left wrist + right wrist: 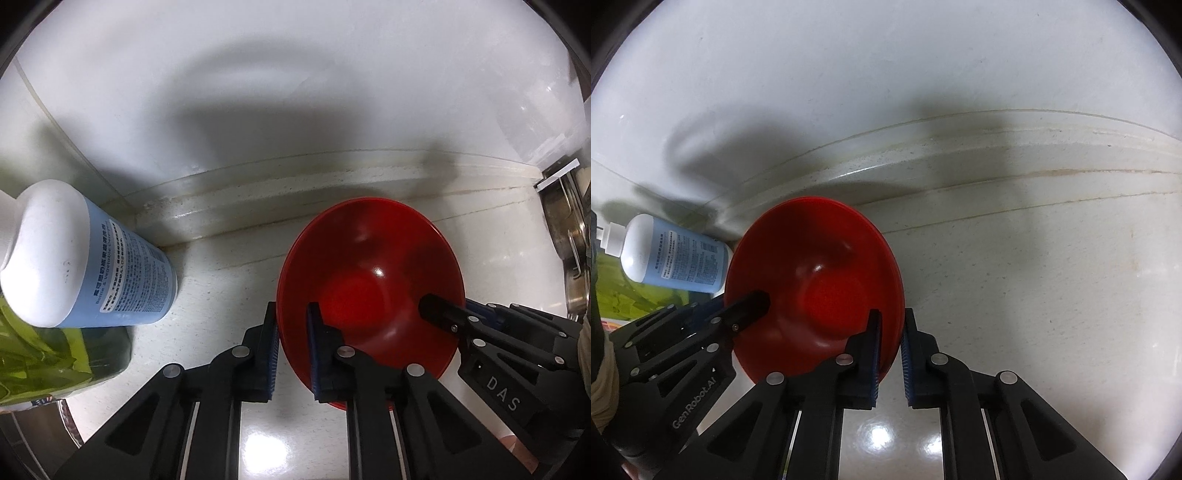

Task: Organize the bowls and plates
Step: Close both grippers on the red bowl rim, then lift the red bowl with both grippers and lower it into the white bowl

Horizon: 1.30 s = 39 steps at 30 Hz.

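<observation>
A red bowl (373,273) stands on the white counter near the back wall; it also shows in the right wrist view (820,280). My left gripper (291,350) is closed on the bowl's left rim, one pad outside and one inside. My right gripper (891,354) is closed on the bowl's right rim in the same way. Each gripper shows in the other's view: the right gripper (461,314) at the bowl's right side, the left gripper (738,306) at its left side. The rim looks layered, as if stacked bowls; I cannot tell.
A blue-and-white detergent bottle (96,254) stands left of the bowl, also in the right wrist view (672,258), with a green pack (55,354) beside it. Metal pots (569,243) stand at the far right. The white wall (295,92) rises close behind.
</observation>
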Each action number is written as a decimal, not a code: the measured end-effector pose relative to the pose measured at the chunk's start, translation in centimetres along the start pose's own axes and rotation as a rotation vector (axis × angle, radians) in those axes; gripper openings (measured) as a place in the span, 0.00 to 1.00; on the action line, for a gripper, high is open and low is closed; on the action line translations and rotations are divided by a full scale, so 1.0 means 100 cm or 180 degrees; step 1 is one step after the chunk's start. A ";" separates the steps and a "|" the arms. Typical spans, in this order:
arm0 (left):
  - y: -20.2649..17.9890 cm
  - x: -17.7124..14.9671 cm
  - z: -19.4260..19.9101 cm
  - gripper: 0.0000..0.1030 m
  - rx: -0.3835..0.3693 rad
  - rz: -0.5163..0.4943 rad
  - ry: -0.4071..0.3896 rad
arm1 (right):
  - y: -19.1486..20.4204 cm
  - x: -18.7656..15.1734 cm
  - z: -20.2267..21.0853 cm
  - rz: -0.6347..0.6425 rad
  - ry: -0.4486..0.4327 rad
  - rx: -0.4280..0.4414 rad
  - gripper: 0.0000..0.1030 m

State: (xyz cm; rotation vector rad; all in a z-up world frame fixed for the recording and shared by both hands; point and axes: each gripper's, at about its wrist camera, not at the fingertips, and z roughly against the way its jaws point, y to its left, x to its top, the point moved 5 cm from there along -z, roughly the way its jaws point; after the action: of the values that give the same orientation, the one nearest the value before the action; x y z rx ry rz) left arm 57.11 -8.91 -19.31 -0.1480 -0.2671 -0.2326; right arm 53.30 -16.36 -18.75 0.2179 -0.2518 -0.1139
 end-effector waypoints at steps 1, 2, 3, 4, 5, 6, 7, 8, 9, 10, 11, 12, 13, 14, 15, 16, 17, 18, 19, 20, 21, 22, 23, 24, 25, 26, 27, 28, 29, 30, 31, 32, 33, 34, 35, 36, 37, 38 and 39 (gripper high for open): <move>-0.001 0.000 0.002 0.15 0.0006 -0.0005 -0.0012 | 0.000 0.000 0.001 -0.0005 -0.0009 0.0002 0.11; 0.002 -0.003 0.008 0.15 0.0008 0.0000 -0.0031 | -0.001 -0.001 0.002 -0.0007 -0.0015 0.0003 0.11; 0.001 -0.003 0.011 0.15 0.0002 0.0009 -0.0056 | 0.000 -0.001 0.004 -0.0009 -0.0025 0.0010 0.11; 0.001 -0.005 0.016 0.15 -0.0007 0.0013 -0.0075 | 0.000 0.000 0.007 -0.0011 -0.0040 0.0015 0.11; 0.001 -0.007 0.020 0.15 -0.0017 0.0019 -0.0093 | 0.001 0.001 0.009 -0.0013 -0.0053 0.0016 0.11; 0.000 -0.008 0.024 0.15 -0.0029 0.0020 -0.0116 | 0.001 0.001 0.012 -0.0014 -0.0071 0.0019 0.11; 0.002 -0.009 0.030 0.15 -0.0041 0.0014 -0.0136 | 0.001 0.000 0.016 -0.0012 -0.0091 0.0018 0.11; 0.002 -0.010 0.034 0.15 -0.0051 0.0013 -0.0156 | 0.000 -0.001 0.018 -0.0006 -0.0107 0.0016 0.11; 0.000 -0.012 0.040 0.15 -0.0064 0.0004 -0.0182 | -0.001 -0.002 0.022 0.0001 -0.0125 0.0014 0.11; 0.004 -0.014 0.045 0.15 -0.0073 -0.0004 -0.0194 | -0.001 -0.005 0.028 0.0007 -0.0150 0.0011 0.11; 0.003 -0.016 0.049 0.15 -0.0082 -0.0010 -0.0206 | -0.003 -0.007 0.033 0.0013 -0.0170 0.0013 0.11; 0.002 -0.018 0.054 0.15 -0.0098 -0.0014 -0.0217 | -0.003 -0.010 0.038 0.0012 -0.0188 0.0011 0.11; 0.001 -0.019 0.058 0.15 -0.0117 -0.0019 -0.0229 | -0.004 -0.012 0.043 0.0014 -0.0205 0.0005 0.11; 0.001 -0.020 0.062 0.15 -0.0131 -0.0028 -0.0243 | -0.003 -0.014 0.045 0.0013 -0.0224 -0.0002 0.11; -0.001 -0.023 0.068 0.15 -0.0145 -0.0045 -0.0261 | -0.003 -0.016 0.050 0.0010 -0.0250 -0.0007 0.11; 0.004 -0.030 0.077 0.15 -0.0157 -0.0056 -0.0278 | -0.004 -0.019 0.057 0.0012 -0.0285 -0.0010 0.11; 0.005 -0.031 0.081 0.15 -0.0167 -0.0073 -0.0297 | -0.004 -0.023 0.057 0.0014 -0.0303 -0.0013 0.11; 0.003 -0.034 0.087 0.15 -0.0173 -0.0095 -0.0315 | -0.004 -0.026 0.063 0.0010 -0.0332 -0.0015 0.11; 0.001 -0.037 0.093 0.15 -0.0181 -0.0114 -0.0332 | -0.002 -0.029 0.064 0.0010 -0.0353 -0.0019 0.11; 0.000 -0.039 0.098 0.15 -0.0191 -0.0127 -0.0351 | -0.002 -0.033 0.068 0.0012 -0.0387 -0.0024 0.11; -0.001 -0.043 0.105 0.15 -0.0208 -0.0152 -0.0378 | -0.002 -0.036 0.072 0.0006 -0.0409 -0.0023 0.11; 0.000 -0.044 0.111 0.15 -0.0221 -0.0168 -0.0394 | -0.003 -0.040 0.078 0.0003 -0.0447 -0.0024 0.11; -0.001 -0.047 0.116 0.15 -0.0229 -0.0182 -0.0410 | -0.003 -0.042 0.081 0.0005 -0.0466 -0.0026 0.11; -0.002 -0.049 0.121 0.15 -0.0244 -0.0197 -0.0429 | -0.004 -0.045 0.085 0.0000 -0.0493 -0.0023 0.11; -0.003 -0.053 0.126 0.15 -0.0259 -0.0216 -0.0450 | -0.005 -0.049 0.089 -0.0003 -0.0523 -0.0021 0.11; -0.009 -0.053 0.129 0.15 -0.0267 -0.0234 -0.0468 | -0.006 -0.054 0.094 -0.0006 -0.0550 -0.0026 0.11; -0.010 -0.056 0.133 0.15 -0.0276 -0.0257 -0.0485 | -0.007 -0.057 0.097 -0.0008 -0.0566 -0.0026 0.11; -0.011 -0.059 0.137 0.15 -0.0290 -0.0264 -0.0501 | -0.008 -0.062 0.102 -0.0021 -0.0604 -0.0017 0.11; -0.012 -0.062 0.142 0.15 -0.0302 -0.0273 -0.0515 | -0.009 -0.066 0.106 -0.0024 -0.0629 -0.0020 0.11; -0.014 -0.066 0.145 0.15 -0.0307 -0.0294 -0.0532 | -0.011 -0.068 0.108 -0.0021 -0.0644 -0.0026 0.11; -0.016 -0.069 0.147 0.15 -0.0314 -0.0309 -0.0541 | -0.012 -0.072 0.112 -0.0033 -0.0672 -0.0032 0.11; -0.017 -0.073 0.151 0.15 -0.0335 -0.0319 -0.0541 | -0.013 -0.075 0.114 -0.0038 -0.0686 -0.0036 0.11; -0.019 -0.077 0.155 0.15 -0.0352 -0.0330 -0.0541 | -0.014 -0.079 0.116 -0.0033 -0.0699 -0.0049 0.11; -0.021 -0.081 0.157 0.15 -0.0374 -0.0340 -0.0538 | -0.015 -0.084 0.119 -0.0048 -0.0723 -0.0057 0.11; -0.023 -0.085 0.159 0.15 -0.0395 -0.0349 -0.0533 | -0.015 -0.088 0.120 -0.0051 -0.0735 -0.0065 0.11; -0.027 -0.088 0.161 0.15 -0.0417 -0.0354 -0.0528 | -0.015 -0.093 0.125 -0.0039 -0.0750 -0.0083 0.11; -0.030 -0.093 0.163 0.15 -0.0436 -0.0363 -0.0527 | -0.016 -0.099 0.129 -0.0052 -0.0771 -0.0100 0.11; -0.033 -0.097 0.166 0.15 -0.0450 -0.0380 -0.0528 | -0.016 -0.103 0.136 -0.0056 -0.0787 -0.0113 0.11; -0.036 -0.102 0.170 0.15 -0.0465 -0.0401 -0.0528 | -0.018 -0.103 0.141 -0.0048 -0.0797 -0.0126 0.12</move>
State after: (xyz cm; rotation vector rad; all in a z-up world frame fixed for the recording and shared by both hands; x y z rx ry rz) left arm 42.54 -7.25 -5.53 -0.2963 -0.4251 -0.3661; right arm 39.59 -19.51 -8.21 0.1661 -0.4965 -0.1613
